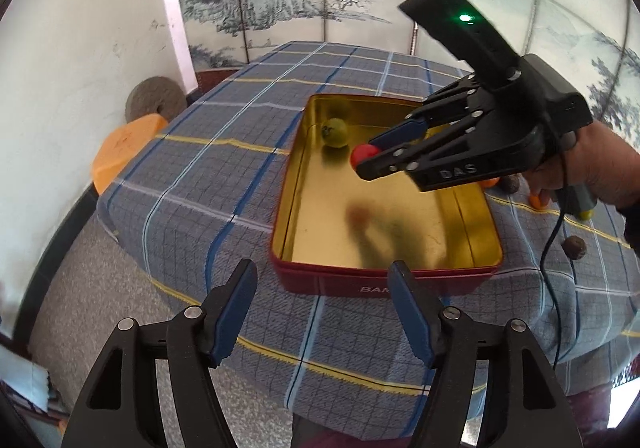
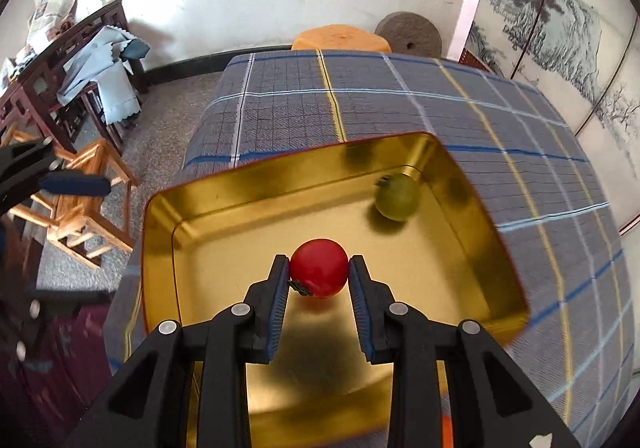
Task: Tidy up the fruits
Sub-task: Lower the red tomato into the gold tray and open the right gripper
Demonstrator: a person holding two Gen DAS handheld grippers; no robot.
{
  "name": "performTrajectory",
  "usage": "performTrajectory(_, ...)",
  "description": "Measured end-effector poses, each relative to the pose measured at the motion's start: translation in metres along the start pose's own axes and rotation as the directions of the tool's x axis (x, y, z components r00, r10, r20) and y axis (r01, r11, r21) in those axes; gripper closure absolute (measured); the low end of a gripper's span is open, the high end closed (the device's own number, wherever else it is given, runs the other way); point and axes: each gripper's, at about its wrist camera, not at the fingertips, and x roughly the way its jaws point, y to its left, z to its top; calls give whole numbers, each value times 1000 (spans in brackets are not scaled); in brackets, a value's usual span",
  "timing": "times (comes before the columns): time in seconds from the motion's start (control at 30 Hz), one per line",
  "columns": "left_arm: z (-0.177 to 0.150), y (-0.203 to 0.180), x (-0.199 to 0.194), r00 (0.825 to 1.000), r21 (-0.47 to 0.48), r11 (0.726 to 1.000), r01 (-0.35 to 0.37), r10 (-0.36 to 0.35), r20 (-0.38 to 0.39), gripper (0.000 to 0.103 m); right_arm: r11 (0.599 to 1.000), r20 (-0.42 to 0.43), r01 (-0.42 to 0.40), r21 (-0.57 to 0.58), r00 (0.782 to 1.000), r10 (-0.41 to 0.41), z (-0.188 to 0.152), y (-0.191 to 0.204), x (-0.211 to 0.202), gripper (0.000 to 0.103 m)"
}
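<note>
We had the right gripper (image 2: 319,268) clamped on the red fruit (image 2: 319,268) at frame centre, above the tin (image 2: 160,215) (green fruit (image 2: 397,196) already inside, upper right); next, lower and release, while the left gripper (image 1: 324,288) waited half-open, empty.

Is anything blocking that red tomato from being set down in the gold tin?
Nothing visible does. The right gripper holds the red tomato above bare tin floor. The only fruit inside, a green tomato, sits apart near the far corner.
</note>
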Motion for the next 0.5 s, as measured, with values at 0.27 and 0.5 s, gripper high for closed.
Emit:
performTrajectory(0.27,-5,7,-1,999,-4,999,-39,39,14,32,994,-15,27,102,1000,-26,23,-3,25,75)
performTrajectory(0.5,-7,10,-1,999,-10,999,-42,42,12,29,989,-3,31,146,1000,-31,29,-6,28,75)
